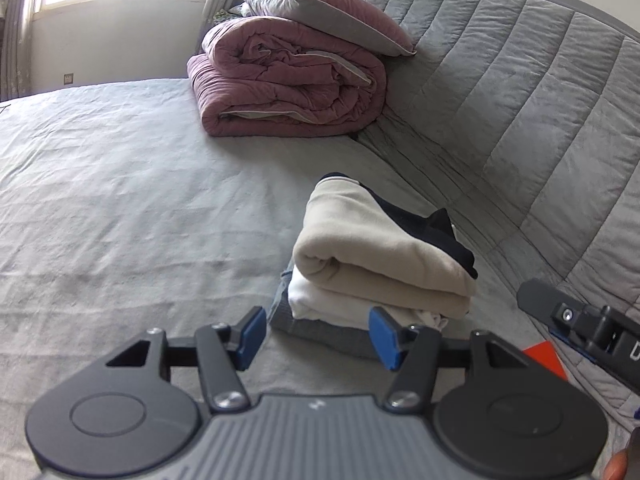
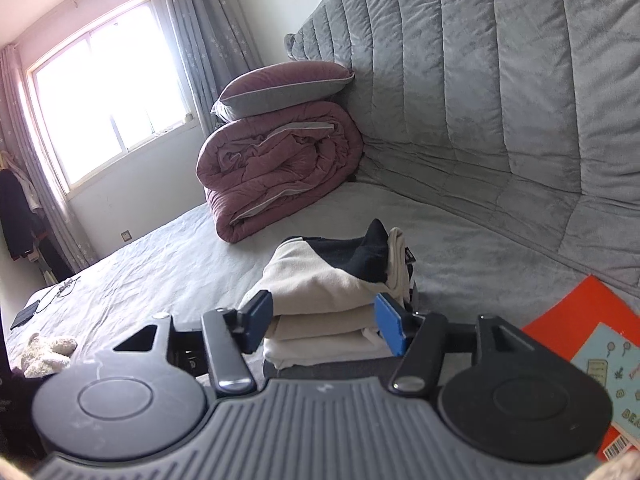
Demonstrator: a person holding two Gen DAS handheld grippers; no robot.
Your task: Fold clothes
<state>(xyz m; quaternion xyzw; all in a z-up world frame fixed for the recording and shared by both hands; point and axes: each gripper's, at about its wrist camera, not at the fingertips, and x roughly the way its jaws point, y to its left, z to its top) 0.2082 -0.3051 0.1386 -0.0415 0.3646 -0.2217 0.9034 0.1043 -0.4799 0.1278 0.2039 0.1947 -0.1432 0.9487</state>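
A stack of folded clothes sits on the pale grey bedsheet, close to the quilted grey velvet headboard. A cream fleece garment with a dark navy panel lies on top, folded white pieces under it and a grey garment at the bottom.

The left gripper, black with blue pads, hangs just short of the stack, its jaws parted and nothing between them. The right gripper points at the same stack from the other side; its blue pads stand apart with the stack's near edge seen between them, and neither pad presses on the cloth. In the left wrist view, part of the right gripper juts in at the lower right.

Farther up the bed, a rolled mauve quilted duvet rests against the headboard with a mauve and grey pillow on top. An orange book with a pale blue cover panel lies on the bed near the right gripper. A small cream plush toy rests at the sheet's near left edge, beyond it a dark flat device with a cable. Daylight floods a window framed by grey curtains.
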